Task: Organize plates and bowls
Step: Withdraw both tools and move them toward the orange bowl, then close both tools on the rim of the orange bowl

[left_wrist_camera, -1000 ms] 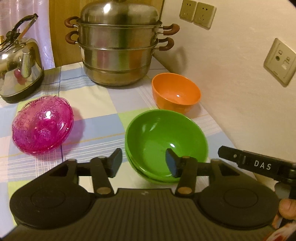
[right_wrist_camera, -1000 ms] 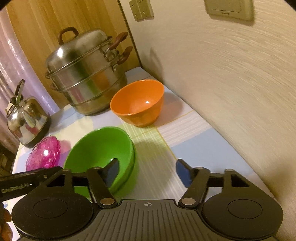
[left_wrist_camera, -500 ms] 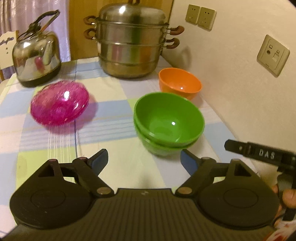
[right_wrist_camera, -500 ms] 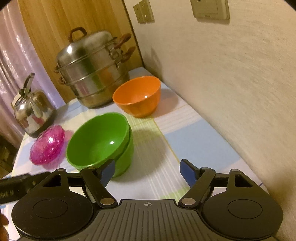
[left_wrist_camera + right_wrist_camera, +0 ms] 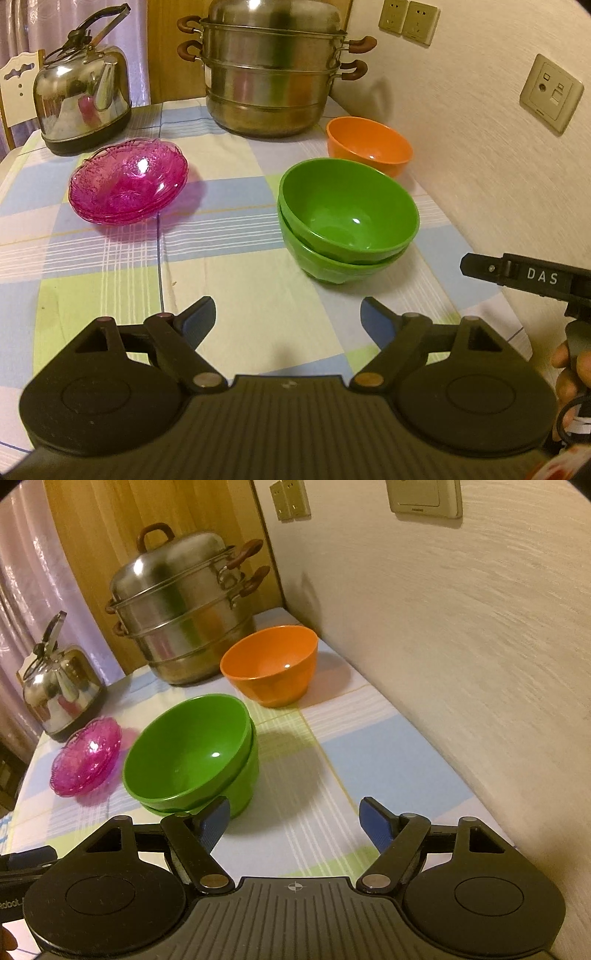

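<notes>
Two green bowls [image 5: 347, 218] [image 5: 192, 753] sit nested on the checked tablecloth. Behind them, near the wall, stands an orange bowl [image 5: 369, 146] [image 5: 271, 664]. A stack of pink glass plates [image 5: 127, 181] [image 5: 86, 762] lies to the left. My left gripper [image 5: 288, 317] is open over bare cloth, short of the green bowls, with nothing between its fingers. My right gripper [image 5: 293, 818] is also open and holds nothing; its left fingertip stands just in front of the green bowls' near side.
A steel steamer pot [image 5: 275, 74] [image 5: 184, 609] and a steel kettle [image 5: 83, 96] [image 5: 61, 686] stand at the back. The wall with sockets [image 5: 552, 92] runs along the table's right edge. A hand [image 5: 572, 373] shows at lower right.
The left gripper opened off the green bowl's rim and drew back toward me, leaving the bowls stacked. The right gripper also pulled back a little from the bowls.
</notes>
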`<state>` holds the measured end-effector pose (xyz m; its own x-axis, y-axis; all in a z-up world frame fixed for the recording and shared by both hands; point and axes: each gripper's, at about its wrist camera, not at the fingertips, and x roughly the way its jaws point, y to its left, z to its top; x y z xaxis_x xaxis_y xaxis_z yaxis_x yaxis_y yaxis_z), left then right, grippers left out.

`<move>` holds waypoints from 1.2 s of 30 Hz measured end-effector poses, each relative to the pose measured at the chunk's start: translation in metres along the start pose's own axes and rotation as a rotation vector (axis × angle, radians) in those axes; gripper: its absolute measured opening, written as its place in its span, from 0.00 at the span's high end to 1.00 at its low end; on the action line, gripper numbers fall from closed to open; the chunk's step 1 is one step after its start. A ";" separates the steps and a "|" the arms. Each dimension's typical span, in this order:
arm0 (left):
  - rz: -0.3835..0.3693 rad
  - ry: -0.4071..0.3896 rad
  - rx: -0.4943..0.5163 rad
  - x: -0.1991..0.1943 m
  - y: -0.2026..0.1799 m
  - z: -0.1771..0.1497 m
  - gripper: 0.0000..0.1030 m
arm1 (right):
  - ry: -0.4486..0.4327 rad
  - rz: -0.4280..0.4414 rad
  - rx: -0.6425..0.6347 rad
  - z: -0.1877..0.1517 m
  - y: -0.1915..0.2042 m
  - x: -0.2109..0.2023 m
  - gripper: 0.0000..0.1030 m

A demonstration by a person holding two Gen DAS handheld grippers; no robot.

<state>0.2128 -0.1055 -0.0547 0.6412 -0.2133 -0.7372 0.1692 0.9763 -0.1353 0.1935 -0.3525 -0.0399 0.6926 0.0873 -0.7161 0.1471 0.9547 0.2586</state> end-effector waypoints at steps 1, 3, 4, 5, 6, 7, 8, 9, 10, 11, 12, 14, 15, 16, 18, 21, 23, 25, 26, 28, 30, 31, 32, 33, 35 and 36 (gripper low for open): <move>-0.001 0.000 -0.001 0.000 0.000 0.000 0.18 | -0.001 -0.001 -0.001 0.000 0.000 0.000 0.26; -0.004 0.000 -0.001 0.001 -0.001 0.001 0.18 | 0.000 -0.002 -0.001 0.000 0.000 0.000 0.26; -0.006 0.000 0.002 0.001 -0.001 0.001 0.18 | 0.001 -0.004 0.000 0.000 0.000 0.001 0.26; -0.010 -0.002 0.004 0.001 -0.002 0.002 0.18 | 0.002 -0.005 0.000 0.000 0.000 0.001 0.26; -0.014 -0.003 0.005 0.001 -0.002 0.003 0.18 | 0.003 -0.004 0.001 0.000 0.000 0.001 0.26; -0.019 -0.005 0.005 0.001 -0.002 0.004 0.18 | 0.003 -0.004 0.004 0.001 0.000 0.002 0.26; -0.025 -0.008 0.005 0.001 -0.003 0.005 0.18 | 0.002 -0.003 0.007 0.001 0.000 0.002 0.26; -0.038 -0.011 0.003 0.001 -0.003 0.007 0.18 | 0.000 -0.005 0.012 0.001 -0.001 0.002 0.26; -0.055 -0.011 -0.001 0.001 -0.003 0.010 0.18 | -0.001 -0.005 0.018 0.002 -0.003 0.002 0.26; -0.079 -0.010 -0.006 0.001 -0.002 0.013 0.18 | -0.005 -0.007 0.029 0.002 -0.005 0.002 0.26; -0.094 -0.010 -0.006 0.001 -0.002 0.017 0.18 | -0.015 -0.012 0.042 0.004 -0.007 0.001 0.26; -0.103 -0.022 0.011 0.001 -0.004 0.027 0.18 | -0.032 -0.020 0.063 0.006 -0.012 0.000 0.26; -0.102 -0.028 0.026 0.001 -0.004 0.034 0.18 | -0.038 -0.021 0.079 0.008 -0.015 -0.001 0.26; -0.104 -0.032 0.039 0.002 -0.005 0.041 0.18 | -0.042 -0.021 0.093 0.009 -0.018 -0.001 0.26; -0.129 -0.042 0.058 0.003 -0.006 0.057 0.18 | -0.048 -0.020 0.109 0.014 -0.023 0.000 0.26; -0.152 -0.048 0.081 0.009 -0.007 0.085 0.18 | -0.083 -0.030 0.106 0.026 -0.027 0.000 0.26; -0.153 -0.056 0.106 0.017 -0.010 0.104 0.18 | -0.105 -0.022 0.113 0.035 -0.031 0.001 0.26; -0.162 -0.058 0.130 0.028 -0.015 0.123 0.18 | -0.122 -0.022 0.125 0.045 -0.033 0.006 0.26; -0.176 -0.059 0.135 0.034 -0.016 0.132 0.18 | -0.132 -0.024 0.126 0.051 -0.032 0.010 0.26; -0.174 -0.057 0.154 0.048 -0.021 0.150 0.18 | -0.156 -0.028 0.115 0.061 -0.029 0.017 0.26; -0.166 -0.058 0.182 0.064 -0.027 0.164 0.18 | -0.175 -0.031 0.089 0.073 -0.024 0.027 0.26; -0.160 -0.053 0.187 0.073 -0.028 0.171 0.18 | -0.179 -0.026 0.084 0.079 -0.022 0.033 0.26; -0.158 -0.045 0.187 0.081 -0.028 0.176 0.18 | -0.181 -0.021 0.086 0.084 -0.021 0.039 0.26; -0.160 -0.033 0.188 0.092 -0.029 0.182 0.18 | -0.179 -0.017 0.092 0.091 -0.021 0.047 0.26; -0.173 -0.014 0.181 0.112 -0.029 0.192 0.19 | -0.169 -0.018 0.110 0.101 -0.021 0.063 0.26; -0.184 -0.003 0.172 0.122 -0.027 0.196 0.19 | -0.157 -0.024 0.118 0.105 -0.022 0.070 0.26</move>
<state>0.4334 -0.1651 -0.0112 0.5901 -0.3869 -0.7086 0.4077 0.9004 -0.1521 0.3135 -0.3976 -0.0278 0.7883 0.0102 -0.6152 0.2407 0.9151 0.3236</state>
